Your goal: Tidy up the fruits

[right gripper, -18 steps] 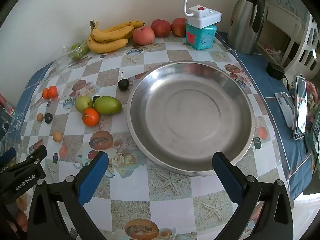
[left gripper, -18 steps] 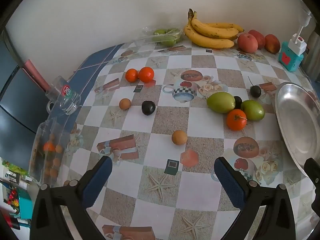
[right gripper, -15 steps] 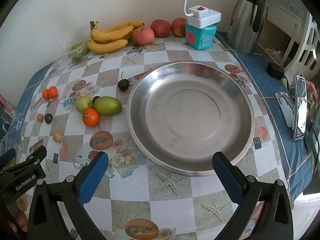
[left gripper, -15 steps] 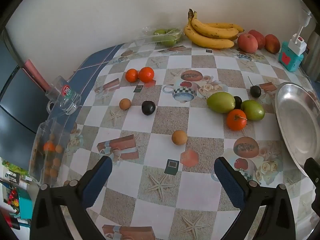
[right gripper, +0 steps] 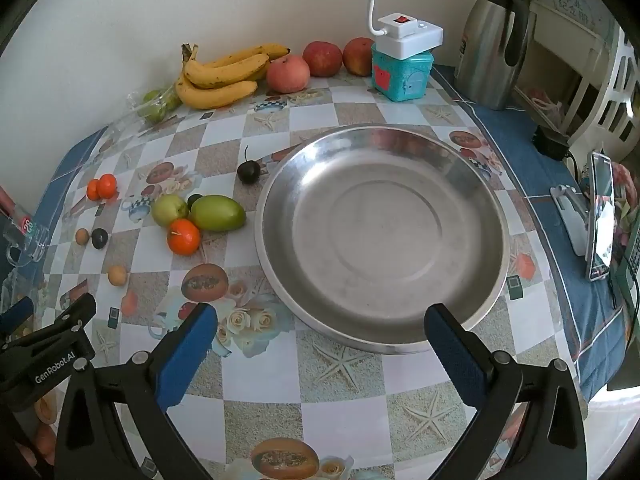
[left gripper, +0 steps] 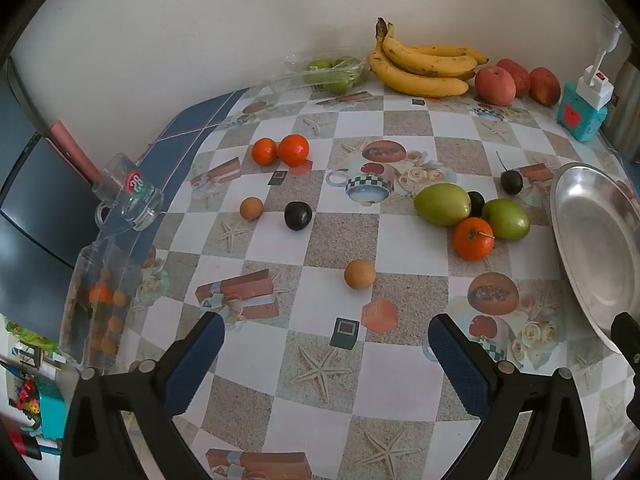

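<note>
Loose fruit lies on the checked tablecloth. A small tan fruit (left gripper: 359,274) sits just ahead of my open, empty left gripper (left gripper: 326,344). Two green mangoes (left gripper: 442,203) and an orange (left gripper: 473,238) cluster to the right, next to the empty steel dish (right gripper: 380,236). Two oranges (left gripper: 293,149), a dark plum (left gripper: 298,215) and another tan fruit (left gripper: 251,208) lie further left. Bananas (left gripper: 424,68) and apples (left gripper: 495,85) line the back wall. My right gripper (right gripper: 320,344) is open and empty at the dish's near rim.
A glass mug (left gripper: 130,196) and a clear jar of fruit (left gripper: 98,308) stand at the table's left edge. A teal box with a white switch (right gripper: 402,68), a steel kettle (right gripper: 494,36) and a phone on a stand (right gripper: 598,216) are to the right.
</note>
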